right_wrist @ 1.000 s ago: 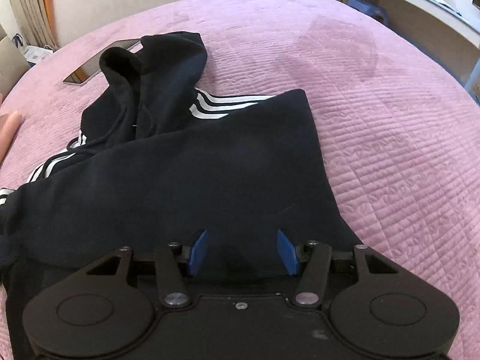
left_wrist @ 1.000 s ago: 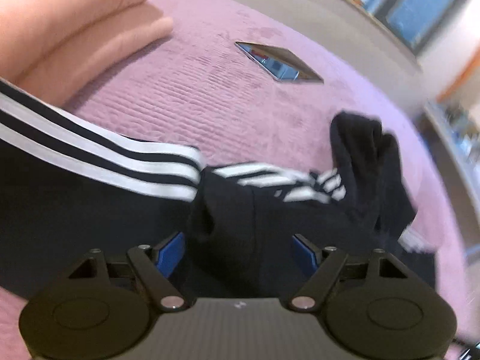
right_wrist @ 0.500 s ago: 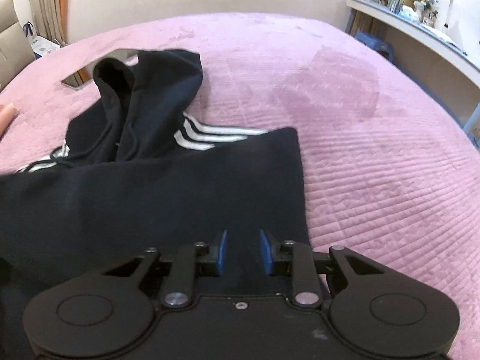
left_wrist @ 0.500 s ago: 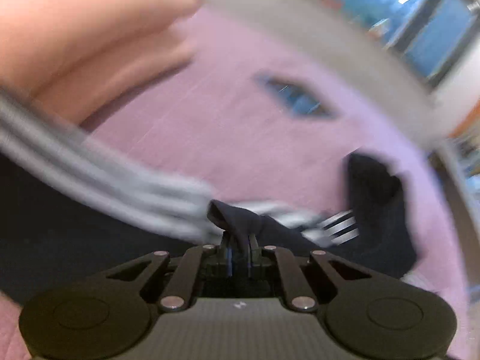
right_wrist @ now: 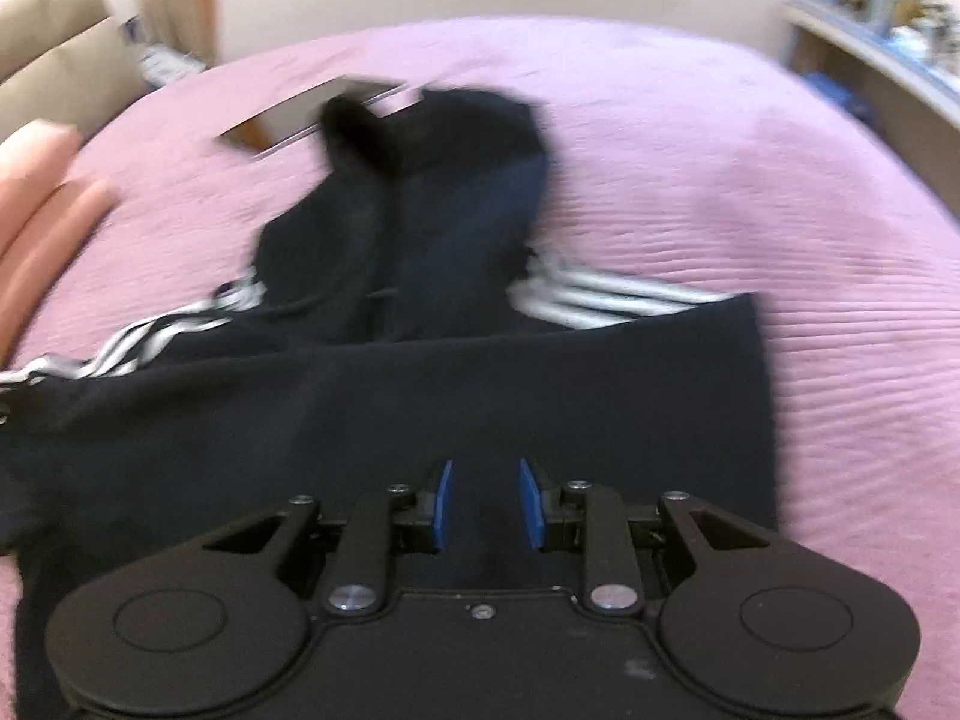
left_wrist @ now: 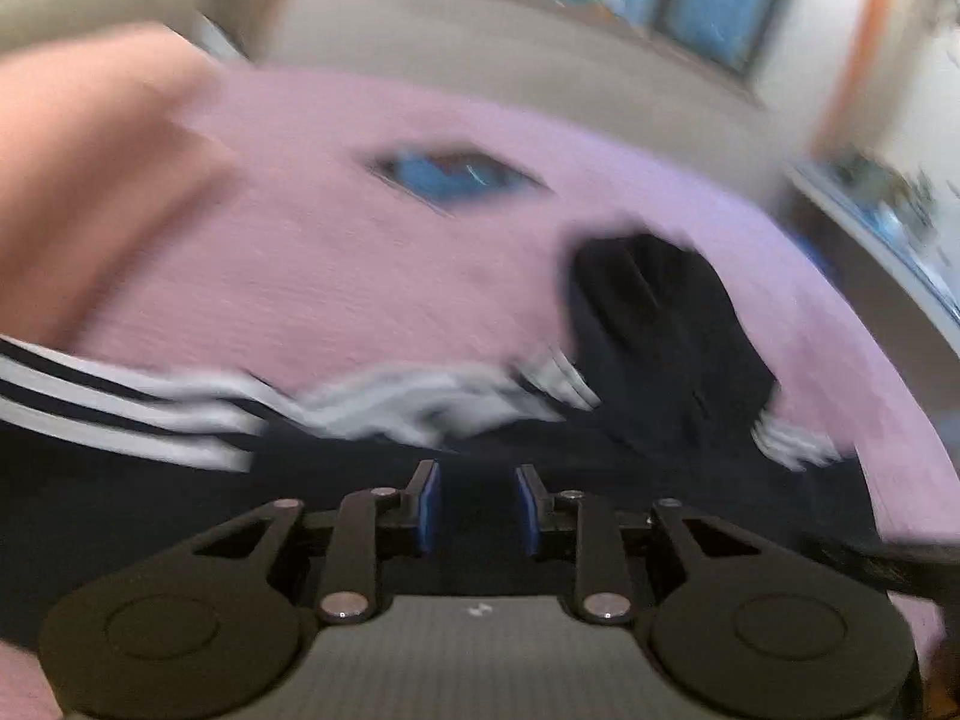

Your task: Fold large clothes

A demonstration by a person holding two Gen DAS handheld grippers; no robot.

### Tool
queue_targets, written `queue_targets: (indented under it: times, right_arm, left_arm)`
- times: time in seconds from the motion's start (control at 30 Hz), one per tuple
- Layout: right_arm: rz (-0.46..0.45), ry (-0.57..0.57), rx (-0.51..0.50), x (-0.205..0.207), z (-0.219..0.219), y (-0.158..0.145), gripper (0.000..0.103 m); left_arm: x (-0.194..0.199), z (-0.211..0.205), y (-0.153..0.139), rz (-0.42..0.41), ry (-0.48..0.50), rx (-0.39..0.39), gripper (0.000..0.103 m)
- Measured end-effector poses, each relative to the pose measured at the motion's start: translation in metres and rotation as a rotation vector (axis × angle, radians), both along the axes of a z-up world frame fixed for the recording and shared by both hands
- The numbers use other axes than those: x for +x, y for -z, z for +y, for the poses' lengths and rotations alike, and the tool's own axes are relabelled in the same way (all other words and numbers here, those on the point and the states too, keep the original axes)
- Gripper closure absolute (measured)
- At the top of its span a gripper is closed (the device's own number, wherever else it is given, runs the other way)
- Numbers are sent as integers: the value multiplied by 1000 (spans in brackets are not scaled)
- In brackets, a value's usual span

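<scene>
A black hoodie with white sleeve stripes (right_wrist: 420, 384) lies spread on a pink quilted bedspread (right_wrist: 780, 180), its hood (right_wrist: 432, 180) bunched at the far end. My right gripper (right_wrist: 485, 504) sits low over the near hem, its blue pads narrowed on black cloth. In the blurred left wrist view the hoodie (left_wrist: 660, 330) stretches across the bedspread (left_wrist: 360, 276). My left gripper (left_wrist: 478, 504) is down on the garment's near part. Its jaws are opening, and dark cloth still fills the gap between the pads.
A flat dark tablet (right_wrist: 300, 111) lies on the bed beyond the hood, and shows as a blue blur (left_wrist: 456, 177) in the left wrist view. Peach pillows (left_wrist: 90, 180) (right_wrist: 36, 198) sit at the left. A shelf with small items (right_wrist: 870, 36) runs along the right wall.
Both grippers went from wide open to narrow on the black cloth. The left pinched a fold tight, then widened a little. Both views have shifted across the bed, blurred with motion.
</scene>
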State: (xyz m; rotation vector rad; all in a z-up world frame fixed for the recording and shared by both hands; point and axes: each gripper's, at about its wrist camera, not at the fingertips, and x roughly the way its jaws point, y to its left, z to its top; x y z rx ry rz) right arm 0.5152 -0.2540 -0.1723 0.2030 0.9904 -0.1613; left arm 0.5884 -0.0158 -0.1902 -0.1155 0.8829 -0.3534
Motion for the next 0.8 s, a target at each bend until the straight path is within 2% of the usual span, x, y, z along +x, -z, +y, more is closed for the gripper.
queue_targets:
  times: [0.07,0.1,0.13,0.23,0.3,0.4,0.5,0.63,0.7,0.77,0.8]
  right_arm:
    - [65,-9,-11,7,12,16,71]
    - [100,-14,-16,9,15,24,71]
    - [91,-33,-39,8,19,26,71]
    - [123,-64,-61,15,22,22,71]
    - [143,-47,-32,19,18,16,71]
    - [127,-43,-42,15,21,1,69]
    - [112,-58,-33,2,33,-10,66]
    - [132,-96,20,-14,54,-8,65]
    - [143,-110,13,-21,64,-6,65]
    - [148,-125,3,-25,72,-5,64]
    - [150,-131,1,-26,76,-5,61]
  left_arm:
    - [11,-15,31,96,3,50,75]
    - [15,-17,48,144,-19,82,79]
    - [13,-14,54,118,-24,80,82]
    - [7,-8,46,98,-47,71,83]
    - [-10,8,26,49,-62,57,82]
    - [-37,39,-5,-12,-104,14,82]
    - [-67,86,-34,-53,-240,40,82]
    - [-103,170,-67,-106,-513,72,82]
    - [-116,207,-83,-141,-636,88,81]
    - [-124,237,-96,-180,-748,108,75]
    - [-128,253,-103,-201,-805,113,67]
